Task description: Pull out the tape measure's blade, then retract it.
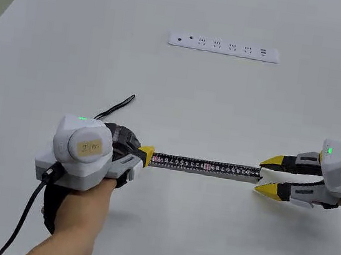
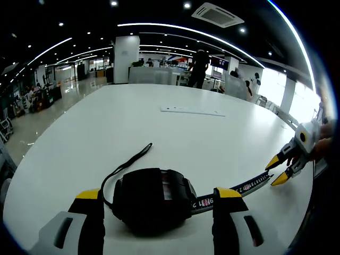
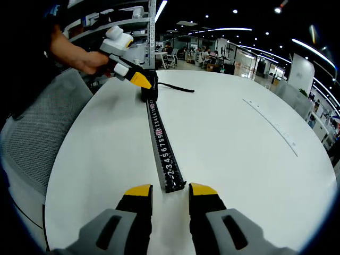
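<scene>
So the left hand-held gripper [image 2: 156, 192] has its jaws either side of the black rounded plastic tape measure case [image 1: 123, 141]. They sit snug against its flanks, so it looks clamped to me. The dark steel blade with white numbers [image 1: 206, 167] comes out of the case past one jaw tip. It runs flat along the white counter [image 1: 206, 239], straight toward the right hand-held gripper [image 1: 270, 175].

That one's jaws are spread and aren't pinching anything. The blade's end hook [image 3: 174, 186] lies just ahead of the yellow tips and roughly in line with the gap, with daylight on both sides. The case's thin black wrist strap [image 1: 116, 106] trails off behind the left hand-held gripper. A white power strip [image 1: 224, 47] lies well beyond both of them.

Going by that, I'd say the pull-out part is done and the retract is what's left.

As for handling, the case is a chunky, hard lump and probably not heavy. Squeezing its flat sides is the sensible hold, as long as the mouth stays clear. The blade is the fiddly bit, since it's thin springy steel that's stiff along its curve but kinks if bent sideways. Its painted faces are slick too. I'd grab it right at the hook, top and bottom faces, not edge to edge. If it's let go, expect it to whip back, so guiding the tip in would be kinder to it.
</scene>
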The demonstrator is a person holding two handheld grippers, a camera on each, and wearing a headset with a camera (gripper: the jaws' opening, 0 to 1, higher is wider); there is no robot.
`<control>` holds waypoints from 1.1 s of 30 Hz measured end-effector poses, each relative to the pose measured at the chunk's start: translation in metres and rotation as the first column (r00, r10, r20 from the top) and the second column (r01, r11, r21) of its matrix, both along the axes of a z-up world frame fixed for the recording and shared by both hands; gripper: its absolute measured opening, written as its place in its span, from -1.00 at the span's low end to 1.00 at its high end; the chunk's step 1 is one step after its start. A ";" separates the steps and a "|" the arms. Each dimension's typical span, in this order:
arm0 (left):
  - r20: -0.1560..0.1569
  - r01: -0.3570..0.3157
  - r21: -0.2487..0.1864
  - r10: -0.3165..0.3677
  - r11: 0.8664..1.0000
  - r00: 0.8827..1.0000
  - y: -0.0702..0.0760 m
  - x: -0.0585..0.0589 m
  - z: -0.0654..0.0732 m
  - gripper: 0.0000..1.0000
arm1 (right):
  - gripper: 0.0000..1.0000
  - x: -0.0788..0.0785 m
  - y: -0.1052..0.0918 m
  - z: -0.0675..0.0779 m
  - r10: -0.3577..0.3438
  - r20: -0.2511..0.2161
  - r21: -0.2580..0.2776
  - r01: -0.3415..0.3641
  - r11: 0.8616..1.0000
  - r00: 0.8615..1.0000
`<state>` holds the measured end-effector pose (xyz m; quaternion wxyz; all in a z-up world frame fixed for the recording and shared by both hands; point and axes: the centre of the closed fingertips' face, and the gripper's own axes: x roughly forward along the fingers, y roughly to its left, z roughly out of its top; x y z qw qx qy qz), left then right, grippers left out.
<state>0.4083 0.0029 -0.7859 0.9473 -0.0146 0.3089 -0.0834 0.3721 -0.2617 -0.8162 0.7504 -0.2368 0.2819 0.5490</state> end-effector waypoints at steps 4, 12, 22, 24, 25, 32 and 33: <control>-0.010 0.004 0.003 -0.004 1.000 1.000 -0.001 0.000 -0.004 0.60 | -0.57 0.000 0.003 0.000 0.006 -0.001 0.004 -0.006 1.000 1.000; -0.024 0.001 -0.003 -0.001 1.000 1.000 -0.003 0.000 -0.010 0.53 | -0.73 0.002 0.001 -0.001 0.002 0.009 -0.002 -0.002 1.000 1.000; -0.034 -0.011 0.001 0.011 1.000 0.999 -0.001 -0.001 -0.014 0.47 | -0.77 0.004 0.001 -0.002 0.011 0.029 -0.020 -0.010 1.000 1.000; -0.033 -0.013 0.004 0.014 1.000 0.999 0.000 -0.001 -0.014 0.46 | -0.78 0.005 0.002 -0.002 0.015 0.033 -0.027 -0.014 1.000 0.999; -0.033 -0.016 0.001 0.017 1.000 0.999 0.000 0.000 -0.014 0.46 | -0.78 0.005 0.002 -0.002 0.014 0.035 -0.030 -0.013 0.999 0.999; -0.023 -0.030 -0.002 0.030 1.000 0.999 0.001 0.003 -0.011 0.42 | -0.78 0.007 0.002 -0.002 0.010 0.039 -0.031 -0.009 0.999 0.999; -0.025 -0.033 -0.004 0.033 0.999 0.999 0.002 0.003 -0.012 0.42 | -0.78 0.007 0.002 -0.002 0.008 0.037 -0.029 -0.007 1.000 0.999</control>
